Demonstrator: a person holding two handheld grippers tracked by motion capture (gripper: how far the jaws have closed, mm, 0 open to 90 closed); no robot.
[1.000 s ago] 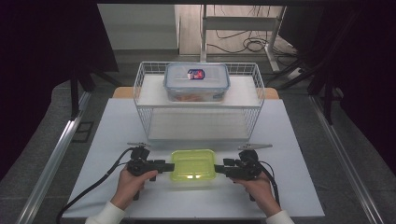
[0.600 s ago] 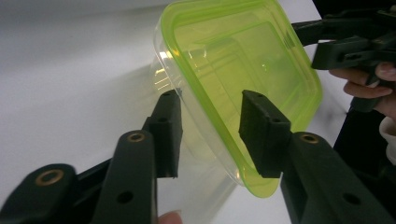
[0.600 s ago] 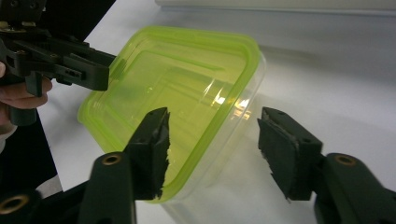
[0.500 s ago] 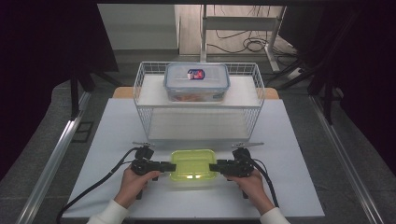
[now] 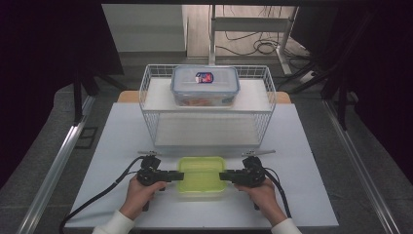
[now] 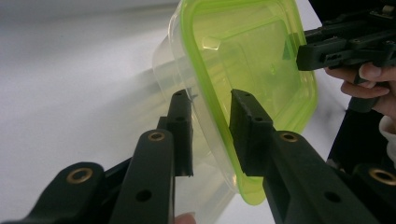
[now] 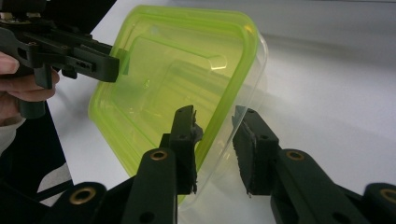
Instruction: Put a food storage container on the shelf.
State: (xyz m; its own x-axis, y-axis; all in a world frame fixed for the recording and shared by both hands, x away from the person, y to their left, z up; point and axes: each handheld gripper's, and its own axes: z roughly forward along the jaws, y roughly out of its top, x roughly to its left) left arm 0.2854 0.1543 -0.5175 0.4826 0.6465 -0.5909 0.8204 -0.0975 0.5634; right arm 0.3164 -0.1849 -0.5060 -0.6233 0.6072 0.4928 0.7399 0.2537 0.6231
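Dim room around a lit white surface

The white surface (image 5: 122, 146) stands on a grey floor (image 5: 44, 146), with dark curtains (image 5: 48, 48) at both sides. Behind it a pale wall panel (image 5: 146, 29) meets a wooden floor strip strewn with black cables (image 5: 253, 46) and a metal frame (image 5: 248, 24).

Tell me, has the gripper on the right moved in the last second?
Yes. The right gripper has slid left, inward, onto the green-lidded box, judged against the wire basket's right corner above it.
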